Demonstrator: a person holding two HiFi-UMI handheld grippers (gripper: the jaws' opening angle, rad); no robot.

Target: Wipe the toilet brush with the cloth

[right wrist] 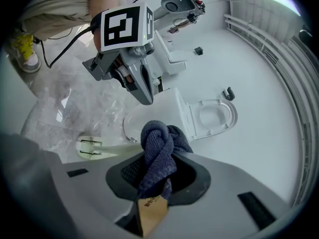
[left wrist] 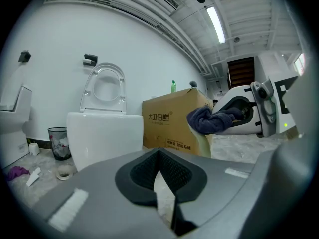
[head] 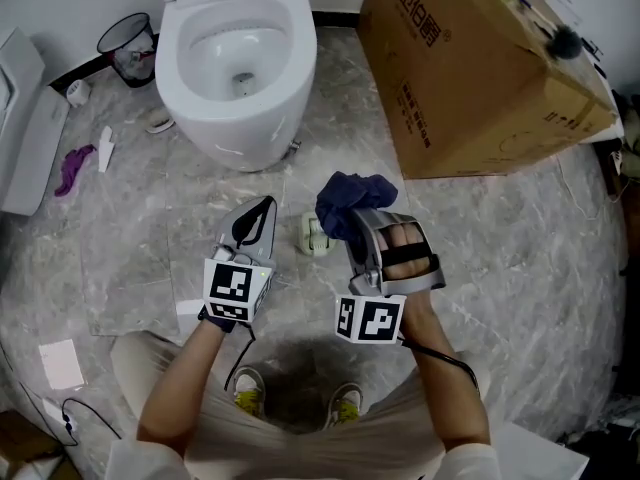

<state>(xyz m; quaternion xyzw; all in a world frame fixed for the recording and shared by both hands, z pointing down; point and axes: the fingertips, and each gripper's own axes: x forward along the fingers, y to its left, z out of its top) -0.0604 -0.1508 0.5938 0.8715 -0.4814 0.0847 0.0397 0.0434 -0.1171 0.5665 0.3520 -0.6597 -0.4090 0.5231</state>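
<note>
My right gripper (head: 354,228) is shut on a dark blue cloth (head: 352,201), which bunches up out of its jaws (right wrist: 157,151). A small pale green toilet brush (head: 315,236) rests on the marble floor between the two grippers, just below and left of the cloth; it also shows in the right gripper view (right wrist: 92,147). My left gripper (head: 264,210) hangs to the left of the brush, apart from it, shut with nothing between its pads (left wrist: 149,171). From the left gripper view, the cloth (left wrist: 207,119) shows at the right.
A white toilet (head: 237,58) with its lid up stands ahead. A large cardboard box (head: 470,68) sits at the right. A wire bin (head: 130,48), a purple item (head: 72,168) and scraps of paper (head: 60,363) lie at the left.
</note>
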